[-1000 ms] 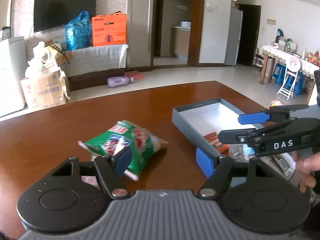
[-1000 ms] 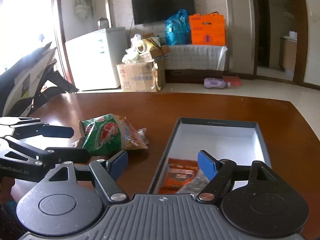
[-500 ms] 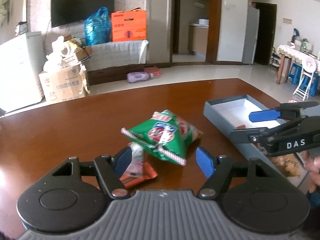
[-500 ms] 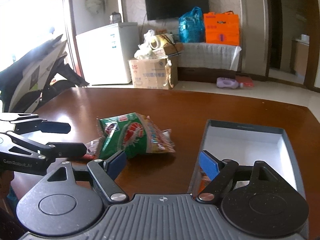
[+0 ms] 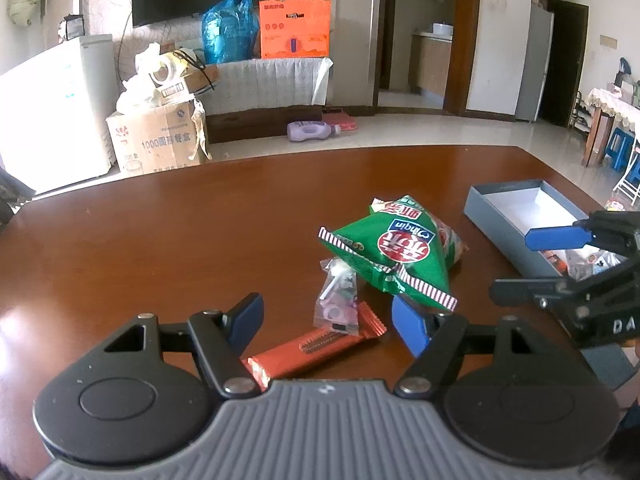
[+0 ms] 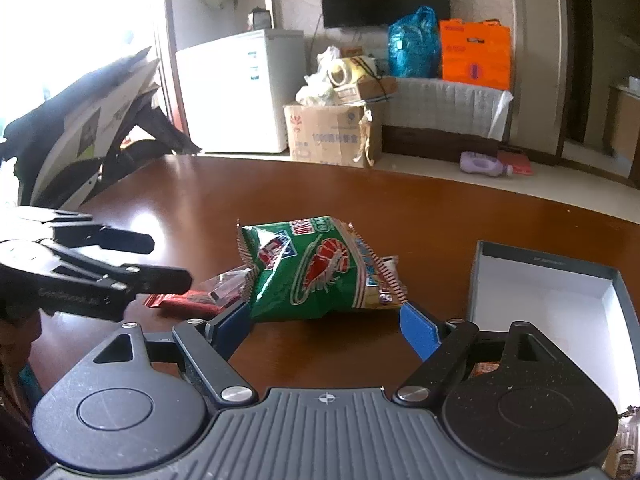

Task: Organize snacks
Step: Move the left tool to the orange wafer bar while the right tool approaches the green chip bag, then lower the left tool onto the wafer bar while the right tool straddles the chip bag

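so the green shrimp-chip bag [image 6: 316, 272] sits mid-table on the brown table [image 5: 160, 240], just left of the grey box [image 5: 504, 216]; an orange wafer bar [image 5: 316, 346] and a small clear packet [image 5: 338, 300] lie beside it; left gripper [image 5: 326, 318] spread wide, gripping nothing; right gripper [image 6: 324, 320] just widened, nothing pinched, bag just ahead of it

On the bench [image 5: 160, 220]: one green snack bag [image 5: 394, 250], one orange bar [image 5: 316, 346], one clear packet [image 5: 338, 300], one grey box [image 5: 496, 216].
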Demonstrator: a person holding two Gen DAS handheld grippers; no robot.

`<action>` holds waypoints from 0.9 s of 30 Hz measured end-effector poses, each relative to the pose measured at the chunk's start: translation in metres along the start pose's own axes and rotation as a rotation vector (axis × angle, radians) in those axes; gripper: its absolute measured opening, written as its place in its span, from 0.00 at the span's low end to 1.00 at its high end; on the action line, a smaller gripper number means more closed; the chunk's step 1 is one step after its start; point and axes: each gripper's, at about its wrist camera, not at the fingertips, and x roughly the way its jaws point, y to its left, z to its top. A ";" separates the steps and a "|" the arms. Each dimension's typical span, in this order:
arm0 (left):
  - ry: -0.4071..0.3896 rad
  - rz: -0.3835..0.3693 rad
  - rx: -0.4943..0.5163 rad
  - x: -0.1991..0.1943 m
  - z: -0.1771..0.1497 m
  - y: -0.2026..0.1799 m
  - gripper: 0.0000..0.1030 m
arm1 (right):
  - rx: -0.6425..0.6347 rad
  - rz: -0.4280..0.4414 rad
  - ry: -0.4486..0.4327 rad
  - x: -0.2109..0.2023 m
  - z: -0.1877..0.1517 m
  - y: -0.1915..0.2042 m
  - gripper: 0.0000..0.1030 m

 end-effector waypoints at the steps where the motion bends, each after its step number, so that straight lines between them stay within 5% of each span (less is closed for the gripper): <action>1: 0.007 0.001 0.005 0.003 0.000 0.000 0.69 | -0.007 0.002 0.002 0.001 0.000 0.003 0.80; 27: 0.144 -0.061 0.097 0.054 -0.011 0.018 0.69 | -0.122 -0.013 0.014 0.039 0.009 0.037 0.80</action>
